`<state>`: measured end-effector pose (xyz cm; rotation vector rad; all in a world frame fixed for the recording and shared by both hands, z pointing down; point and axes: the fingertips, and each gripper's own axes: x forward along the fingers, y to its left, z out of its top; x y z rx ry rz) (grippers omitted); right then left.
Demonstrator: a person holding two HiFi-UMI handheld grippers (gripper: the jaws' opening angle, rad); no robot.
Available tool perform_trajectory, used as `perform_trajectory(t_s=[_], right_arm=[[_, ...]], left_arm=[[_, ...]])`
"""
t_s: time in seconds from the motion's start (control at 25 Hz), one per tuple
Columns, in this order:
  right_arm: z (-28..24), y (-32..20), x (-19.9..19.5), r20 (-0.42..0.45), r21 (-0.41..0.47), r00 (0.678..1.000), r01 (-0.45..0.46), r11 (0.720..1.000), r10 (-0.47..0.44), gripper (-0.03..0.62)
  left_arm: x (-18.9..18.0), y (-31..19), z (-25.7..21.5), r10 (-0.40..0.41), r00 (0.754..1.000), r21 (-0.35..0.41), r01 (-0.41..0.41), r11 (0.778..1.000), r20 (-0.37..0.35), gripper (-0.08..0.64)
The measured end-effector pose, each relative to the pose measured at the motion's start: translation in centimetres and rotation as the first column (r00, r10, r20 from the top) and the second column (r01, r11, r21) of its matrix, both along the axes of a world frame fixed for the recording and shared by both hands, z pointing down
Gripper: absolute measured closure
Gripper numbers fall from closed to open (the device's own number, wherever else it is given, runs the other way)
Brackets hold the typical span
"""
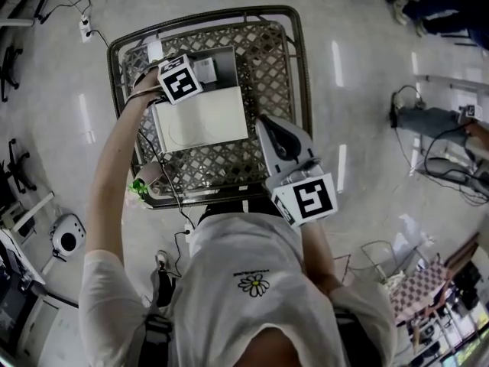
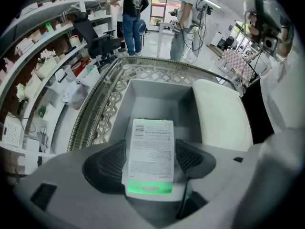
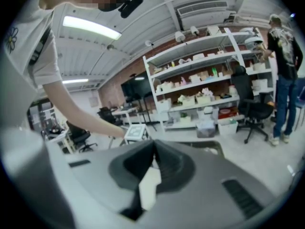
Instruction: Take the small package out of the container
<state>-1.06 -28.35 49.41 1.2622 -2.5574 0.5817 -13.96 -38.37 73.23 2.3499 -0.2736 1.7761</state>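
The left gripper [image 2: 150,144] points steeply down into the grey container [image 2: 159,97], which sits in the far part of a metal lattice cart [image 1: 279,60]. Its jaws are spread wide with the small package [image 2: 150,156] between them. This is a white, label-covered pack with a green near end, lying over the container's floor. The pads flank it closely, but a thin gap shows at the right one, so it is not clearly squeezed. On the container's near side lies a white box [image 2: 221,113], just beside its wall and crowding that edge. The right gripper [image 3: 153,144] hangs over the cart's near right part, apart from the container — its jaw tips meet on nothing. Beyond the cart stand shelves [image 2: 40,56], an office chair [image 2: 97,39] and people [image 2: 131,13]; cables [image 1: 439,167] trail across the floor on the right.
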Motion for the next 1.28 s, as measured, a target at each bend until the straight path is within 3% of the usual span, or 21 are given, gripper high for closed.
perform_trajectory(t_s=[0.4,0.56,0.72,1.28], right_arm=[[0.6,0.3,-1.0,0.027,-0.029,0.999,0.020,0.999,-0.019,0.561],[0.8,0.4,-1.4,0.028,-0.033,0.999,0.026,0.999,-0.025,0.561],[1.0,0.5,-1.5,0.028,-0.036,0.999,0.033,0.999,-0.032,0.561],[1.4,1.4,-1.8,0.021,-0.042,0.999,0.028,0.999,-0.027,0.561]], left_arm=[[-1.1,1.8,2.8,0.026,0.997,-0.081,-0.019,0.997,0.078,0.224],[-0.5,1.2,2.5,0.046,0.996,-0.056,-0.041,0.998,0.081,0.225],[-1.0,1.9,2.9,0.047,0.991,-0.091,-0.036,0.995,0.121,0.224],[-0.5,1.2,2.7,0.042,0.992,-0.057,-0.035,0.998,0.119,0.224]])
